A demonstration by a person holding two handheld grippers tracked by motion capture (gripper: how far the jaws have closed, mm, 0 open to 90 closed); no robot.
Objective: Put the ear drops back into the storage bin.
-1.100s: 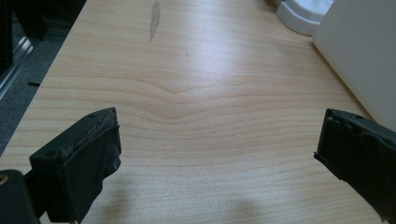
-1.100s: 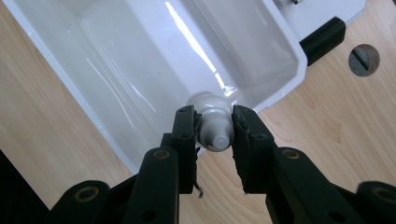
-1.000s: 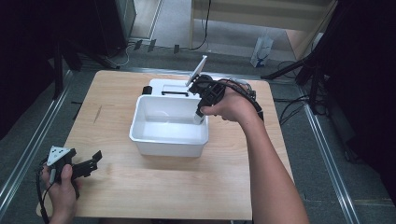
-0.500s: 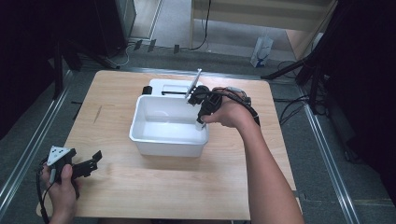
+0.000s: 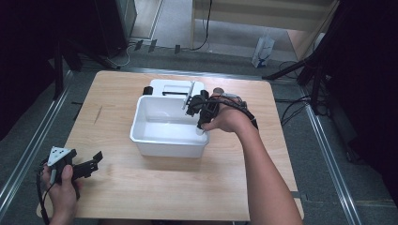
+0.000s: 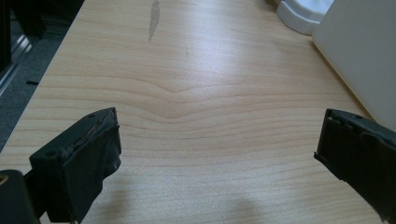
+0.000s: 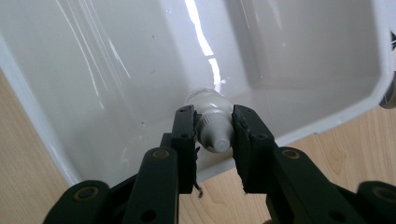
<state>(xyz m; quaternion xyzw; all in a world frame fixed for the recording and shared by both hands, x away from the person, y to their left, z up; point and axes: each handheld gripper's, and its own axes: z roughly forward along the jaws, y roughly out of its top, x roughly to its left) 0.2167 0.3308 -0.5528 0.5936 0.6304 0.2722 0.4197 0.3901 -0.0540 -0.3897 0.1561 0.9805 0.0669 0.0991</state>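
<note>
A small white bottle (image 7: 211, 103) is clamped between the black jaws of my right gripper (image 7: 214, 115), cap end toward the camera. It hangs inside the white plastic tub (image 7: 116, 84), close to one wall and above the glossy floor. In the high view the right gripper (image 5: 201, 123) points down into the right end of the tub (image 5: 141, 135) at the middle of the table. My left gripper (image 5: 95, 161) rests low at the table's near left corner, open; nothing lies between its jaws (image 6: 217, 144) but bare wood.
A flat white device (image 5: 169, 87) sits just behind the tub. The wooden table (image 5: 141, 187) has bare room in front and to both sides. In the left gripper view the tub wall (image 6: 364, 56) stands ahead on the right. Metal rails and floor cables surround the table.
My right hand has sunk with the bottle, from above the tub's far right rim down into the tub. The left hand and its gripper have stayed where they were.
</note>
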